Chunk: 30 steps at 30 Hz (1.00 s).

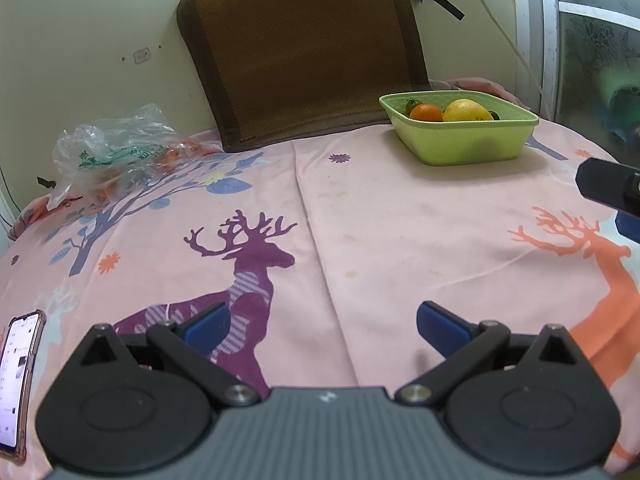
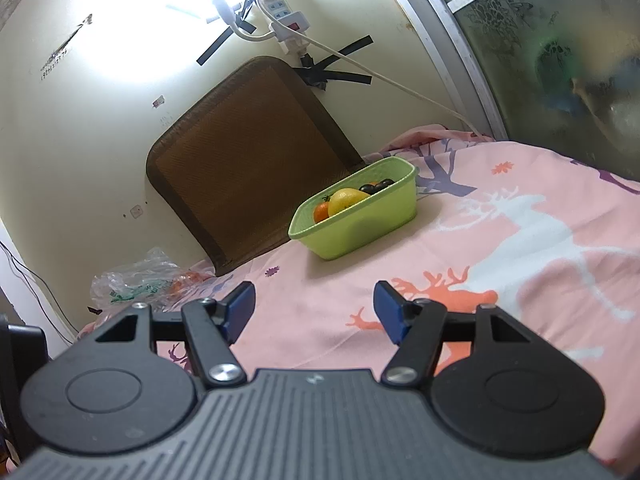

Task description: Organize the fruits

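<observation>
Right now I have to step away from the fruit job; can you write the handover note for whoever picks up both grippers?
Left gripper: open, nothing between its fingers, poised over the pink deer-print sheet.
Right gripper: open and empty as well, pointed toward the basket.
Green basket sits on the sheet near the brown cushion; in it are an orange, a yellow lemon-like fruit and some dark fruits.
Clear plastic bag lies at the far left and seems to hold orange pieces.
Done: several fruits are in the basket.
Left: probably the bag's contents; no loose fruit is visible on the sheet.
</observation>
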{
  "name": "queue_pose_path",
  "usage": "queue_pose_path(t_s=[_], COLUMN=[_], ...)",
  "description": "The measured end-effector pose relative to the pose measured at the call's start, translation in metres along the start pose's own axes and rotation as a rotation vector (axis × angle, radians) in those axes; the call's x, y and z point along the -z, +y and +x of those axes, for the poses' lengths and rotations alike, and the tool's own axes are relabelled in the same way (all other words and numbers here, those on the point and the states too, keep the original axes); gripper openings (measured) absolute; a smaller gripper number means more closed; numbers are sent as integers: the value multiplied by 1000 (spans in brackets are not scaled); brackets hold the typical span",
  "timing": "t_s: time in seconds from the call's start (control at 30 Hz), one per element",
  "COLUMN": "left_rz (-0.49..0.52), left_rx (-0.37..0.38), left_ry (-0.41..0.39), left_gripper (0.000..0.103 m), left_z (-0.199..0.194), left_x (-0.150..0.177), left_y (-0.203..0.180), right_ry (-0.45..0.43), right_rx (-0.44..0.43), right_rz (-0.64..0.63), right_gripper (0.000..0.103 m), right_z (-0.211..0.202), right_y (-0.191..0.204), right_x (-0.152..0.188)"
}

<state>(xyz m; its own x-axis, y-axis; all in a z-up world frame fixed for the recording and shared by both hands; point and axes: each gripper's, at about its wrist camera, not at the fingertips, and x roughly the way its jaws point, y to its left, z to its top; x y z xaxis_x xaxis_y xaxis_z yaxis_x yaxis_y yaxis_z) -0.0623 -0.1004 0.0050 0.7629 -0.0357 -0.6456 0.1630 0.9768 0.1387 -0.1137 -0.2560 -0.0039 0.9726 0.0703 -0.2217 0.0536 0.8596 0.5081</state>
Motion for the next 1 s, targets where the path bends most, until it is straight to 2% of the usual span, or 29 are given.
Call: queue_pose_path(t_s=[0.1, 0.37, 1.0], left_rz=[0, 5, 3], left_rx=[1, -2, -9], left_ry=[3, 3, 8], left_gripper=[103, 103, 103], left_z=[1, 1, 1], left_x=[1, 1, 1], left_y=[-1, -2, -1], right_ry=[-1, 10, -4], right_rx=[1, -8, -5], right_rz=[1, -11, 15], right_gripper=[67, 51, 52], right_z=[0, 1, -1], right_y=[0, 0, -3], right_x=[0, 0, 0])
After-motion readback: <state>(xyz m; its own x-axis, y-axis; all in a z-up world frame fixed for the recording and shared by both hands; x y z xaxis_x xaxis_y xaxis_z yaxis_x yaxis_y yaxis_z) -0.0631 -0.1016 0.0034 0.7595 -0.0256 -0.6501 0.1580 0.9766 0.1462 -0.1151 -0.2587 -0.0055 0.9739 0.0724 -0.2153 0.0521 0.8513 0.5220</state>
